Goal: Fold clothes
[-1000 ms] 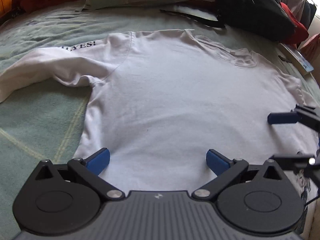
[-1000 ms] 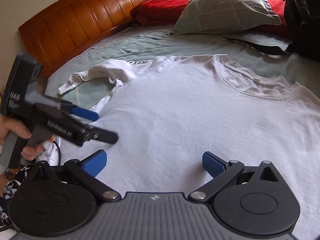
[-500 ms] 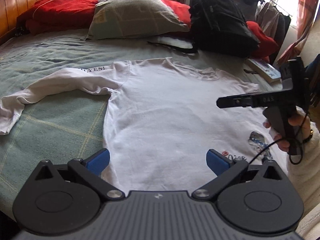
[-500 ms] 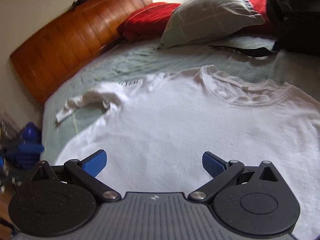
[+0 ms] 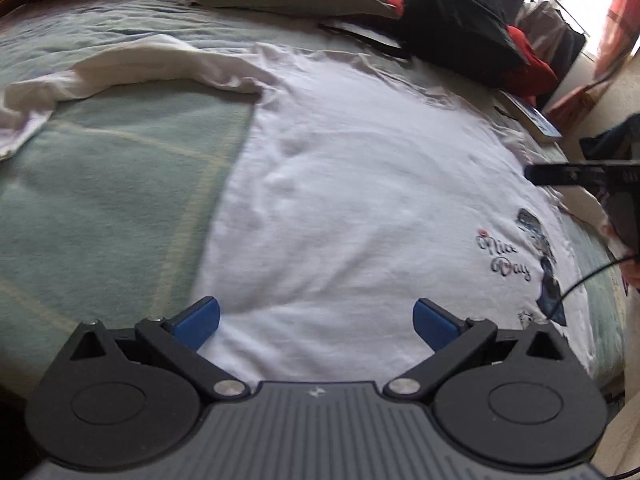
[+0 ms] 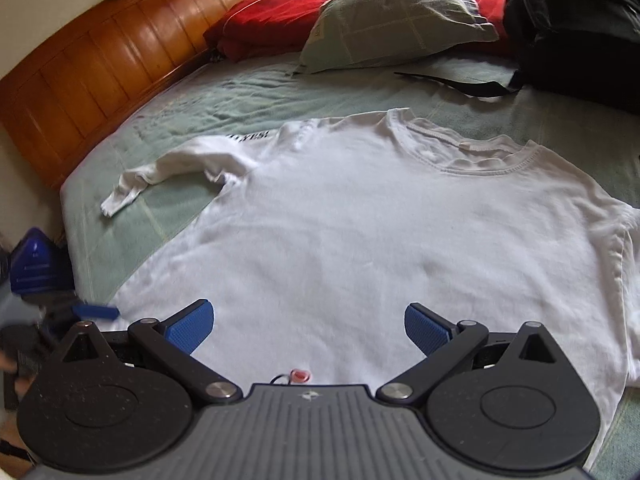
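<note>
White shirt [image 5: 360,208] spread flat on green blanket [image 5: 100,200], long sleeve [image 6: 168,168] trailing off toward headboard. Left gripper [image 5: 316,320] and right gripper [image 6: 308,328] both released, hovering over hem, grasping nothing. Risks: pinching blanket with hem; sleeve dragging, bunching the fold.

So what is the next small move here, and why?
Probably lower both open grippers, left and right, to pinch the shirt hem: it lies flat and unfolded on the bed, and neither holds anything.
</note>
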`<state>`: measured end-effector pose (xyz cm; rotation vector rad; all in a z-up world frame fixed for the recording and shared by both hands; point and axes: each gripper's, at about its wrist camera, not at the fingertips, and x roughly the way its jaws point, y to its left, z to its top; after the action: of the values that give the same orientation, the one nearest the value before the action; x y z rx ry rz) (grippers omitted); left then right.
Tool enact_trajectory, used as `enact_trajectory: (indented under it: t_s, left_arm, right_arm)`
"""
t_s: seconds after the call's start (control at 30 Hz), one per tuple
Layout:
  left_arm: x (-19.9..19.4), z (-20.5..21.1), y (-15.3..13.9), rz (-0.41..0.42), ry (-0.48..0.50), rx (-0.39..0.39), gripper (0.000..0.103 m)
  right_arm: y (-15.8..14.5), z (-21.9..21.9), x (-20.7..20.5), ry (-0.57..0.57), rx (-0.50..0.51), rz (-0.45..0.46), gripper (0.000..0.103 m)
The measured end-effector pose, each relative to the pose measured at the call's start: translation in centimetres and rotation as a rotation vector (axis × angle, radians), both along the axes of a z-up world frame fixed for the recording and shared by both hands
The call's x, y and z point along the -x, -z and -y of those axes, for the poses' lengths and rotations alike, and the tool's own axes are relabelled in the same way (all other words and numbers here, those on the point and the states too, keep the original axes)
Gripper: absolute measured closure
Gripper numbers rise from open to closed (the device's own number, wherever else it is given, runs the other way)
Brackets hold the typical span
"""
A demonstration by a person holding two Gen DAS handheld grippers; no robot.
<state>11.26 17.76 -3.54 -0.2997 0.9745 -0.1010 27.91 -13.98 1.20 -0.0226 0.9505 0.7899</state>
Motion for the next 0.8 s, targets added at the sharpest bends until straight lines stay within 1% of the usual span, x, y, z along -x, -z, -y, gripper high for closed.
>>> enact_trajectory:
  t_s: [0.03,0.2,0.27,0.3,0.37,0.43,0.5,0.6,0.67,0.8]
  left_arm:
    - [0.2,-0.6,-0.3,0.003,-0.018,0.000,0.001]
    - [0.1,-0.3,-1.7,0.087,0.023,0.020,0.001]
    - [-0.3,0.5,-1.6,0.112,0.054,0.032,0.001]
    - [-0.5,1.0,-1.3,0.116,0.067,0.039,0.001]
    - [-1.0,1.3,-0.3,0.098,0.071,0.056,0.001]
    - [-1.3,1.0,1.1,0.055,0.059,0.080,0.001]
    - [-1.0,0.3,1.7,0.066,0.059,0.104,0.001]
    - [-0.5,-1.3,1.2,0.081,0.035,0.130,0.001]
    - [-0.6,-2.7,0.6,0.090,-0.001,0.127,0.001]
    - [-1.5,-5.5,0.1,0.095,-0.080,0.072,0.001]
  right_arm:
    - [-0.2,-0.3,0.4,-0.010,0.006,0.008,0.000]
    - [-1.1,-3.2,0.7,-0.051,0.033,0.052,0.000]
    - [-1.4,-4.7,0.7,-0.071,0.036,0.063,0.000]
    - [-1.5,-5.4,0.7,-0.081,0.038,0.069,0.000]
    - [-1.6,-6.7,0.8,-0.095,0.046,0.080,0.000]
    - [-1.4,-7.6,0.9,-0.100,0.055,0.089,0.000]
    - [-1.0,-8.1,0.9,-0.106,0.061,0.086,0.000]
    - [-0.1,-8.2,0.6,-0.086,0.071,0.071,0.000]
    - [0.5,-8.0,0.2,-0.060,0.067,0.052,0.000]
    - [1.3,-7.9,-0.8,-0.015,0.032,0.002,0.000]
